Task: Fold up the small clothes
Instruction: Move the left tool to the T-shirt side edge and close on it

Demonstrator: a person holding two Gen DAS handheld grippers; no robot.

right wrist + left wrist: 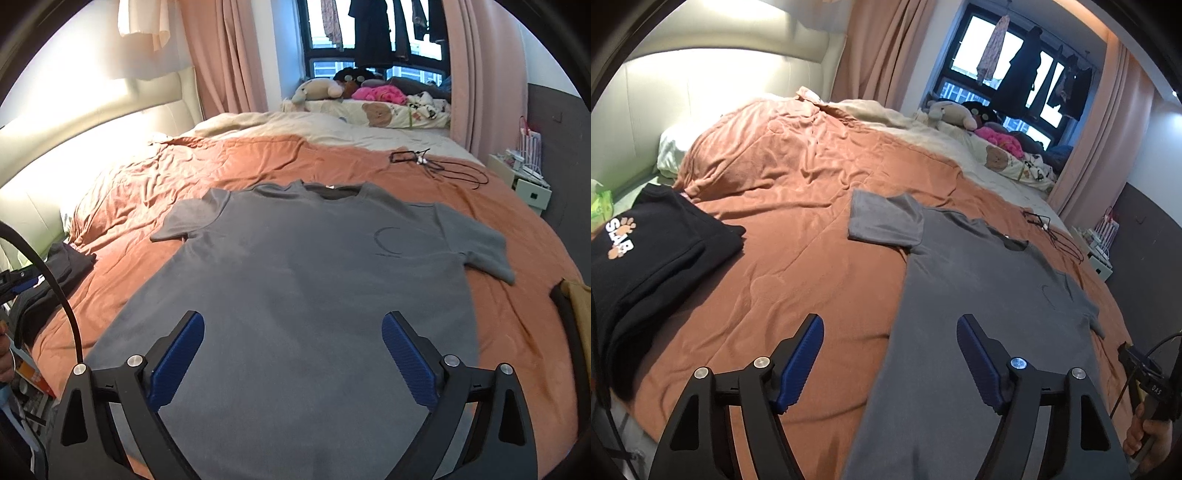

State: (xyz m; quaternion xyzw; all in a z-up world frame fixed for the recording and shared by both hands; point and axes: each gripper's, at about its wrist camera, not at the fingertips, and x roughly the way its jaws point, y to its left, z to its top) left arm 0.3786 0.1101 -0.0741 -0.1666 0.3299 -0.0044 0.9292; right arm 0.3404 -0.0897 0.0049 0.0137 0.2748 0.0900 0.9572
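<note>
we hold our left tool (890, 334) and right tool (293, 330) released, grasping nothing, above the grey t-shirt (306, 280) spread flat on the bed (798, 236).

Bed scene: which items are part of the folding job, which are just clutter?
Job:
- grey T-shirt, spread flat, unfolded
- black folded clothes, left side of the bed
- left gripper and right gripper, both open, holding nothing

Lying about:
- black cable
- stuffed toys by the window
- pink garment
</note>
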